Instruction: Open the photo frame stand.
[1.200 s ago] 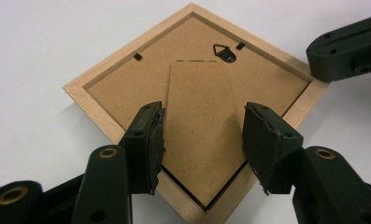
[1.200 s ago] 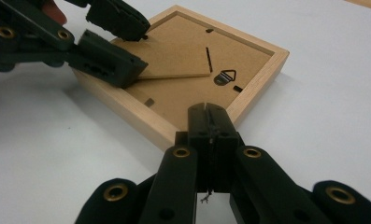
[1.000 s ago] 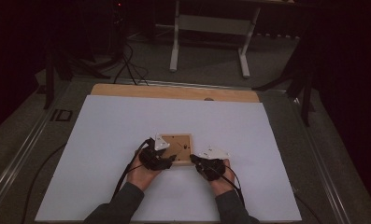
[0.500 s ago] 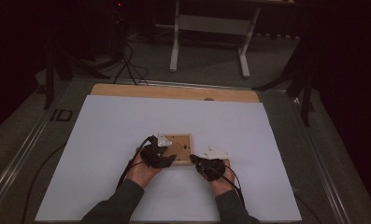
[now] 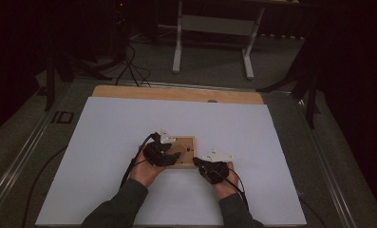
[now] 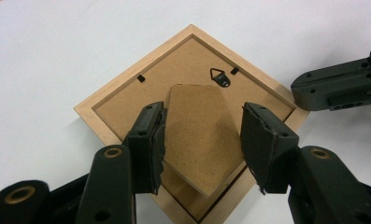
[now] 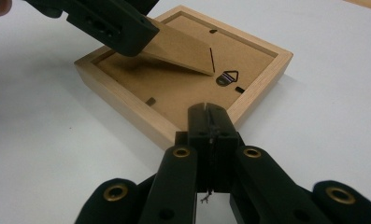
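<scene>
1. Black jaws of the left tool (image 6: 202,144) stand apart on either side of the fibreboard stand (image 6: 199,135) of a picture frame; the pads (image 6: 157,144) sit just beside its edges, and whether they touch it I cannot tell
2. Seen from the right gripper view, that stand (image 7: 183,49) is tilted up off the backing, with the left tool (image 7: 103,21) over its raised end
3. Jaws of the right tool (image 7: 210,123) are pressed together with nothing between them, and their tip sits at the near edge of the wooden picture frame (image 7: 127,105), touching it or just short of it
4. The frame lies face down on the white bench (image 5: 105,133), its brown backing board (image 6: 127,102) up
5. A small metal hanger (image 6: 220,77) and two black tabs (image 6: 140,78) show on the backing near the far rim
6. From the high view the frame (image 5: 186,152) lies in the near middle of the bench, the left tool (image 5: 169,154) over its left part and the right tool (image 5: 198,164) at its right near corner
7. Both hands (image 5: 146,173) come in from the bottom edge in dark sleeves (image 5: 124,204)
8. A strip of bare wood (image 5: 176,93) runs along the far edge of the bench, and beyond it on the floor stands a white frame on legs (image 5: 214,28)
</scene>
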A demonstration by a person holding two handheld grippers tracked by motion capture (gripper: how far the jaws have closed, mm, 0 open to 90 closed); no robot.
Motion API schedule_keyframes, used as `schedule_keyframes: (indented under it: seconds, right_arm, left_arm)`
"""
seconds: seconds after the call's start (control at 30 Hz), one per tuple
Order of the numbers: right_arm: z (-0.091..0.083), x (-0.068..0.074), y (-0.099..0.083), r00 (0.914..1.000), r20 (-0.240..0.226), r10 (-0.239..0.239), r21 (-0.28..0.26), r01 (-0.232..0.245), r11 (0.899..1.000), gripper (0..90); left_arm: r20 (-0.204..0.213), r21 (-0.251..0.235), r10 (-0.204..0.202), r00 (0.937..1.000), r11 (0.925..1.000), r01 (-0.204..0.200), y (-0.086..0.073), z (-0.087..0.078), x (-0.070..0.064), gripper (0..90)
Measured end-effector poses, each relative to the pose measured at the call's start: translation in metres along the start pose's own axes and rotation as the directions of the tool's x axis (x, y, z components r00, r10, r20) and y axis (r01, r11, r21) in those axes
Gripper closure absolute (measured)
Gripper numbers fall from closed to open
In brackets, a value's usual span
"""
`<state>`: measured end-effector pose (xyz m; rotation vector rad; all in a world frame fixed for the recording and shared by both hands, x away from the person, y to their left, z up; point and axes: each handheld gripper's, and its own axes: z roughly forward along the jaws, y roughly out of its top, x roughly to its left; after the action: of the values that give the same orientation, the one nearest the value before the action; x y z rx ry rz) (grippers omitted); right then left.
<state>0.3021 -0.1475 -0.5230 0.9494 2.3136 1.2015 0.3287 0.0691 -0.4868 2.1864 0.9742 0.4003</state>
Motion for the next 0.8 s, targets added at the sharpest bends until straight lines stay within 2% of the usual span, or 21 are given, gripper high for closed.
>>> schedule_keyframes:
  seconds: [0.2,0.4,0.6,0.8]
  right_arm:
    - [0.000,0.000,0.000,1.0000,-0.001,0.000,-0.001,0.000,1.000,89.5]
    - [0.000,0.000,0.000,1.0000,-0.001,-0.002,-0.001,0.002,1.000,89.5]
    - [0.000,0.000,0.000,1.0000,0.000,-0.002,-0.002,0.002,1.000,89.5]
    - [0.000,0.000,0.000,1.0000,-0.001,0.000,-0.001,0.000,1.000,89.4]
  left_arm:
    - [0.016,-0.001,-0.003,0.9999,1.0000,0.003,0.000,-0.002,0.002,49.8]
    - [0.029,-0.027,-0.007,0.9996,0.9996,0.008,0.000,-0.014,0.004,49.1]
    - [0.044,-0.053,-0.020,0.9988,0.9984,0.022,-0.005,-0.030,0.007,55.9]
    - [0.037,-0.043,-0.016,0.9992,0.9989,0.017,-0.012,-0.037,0.010,63.6]
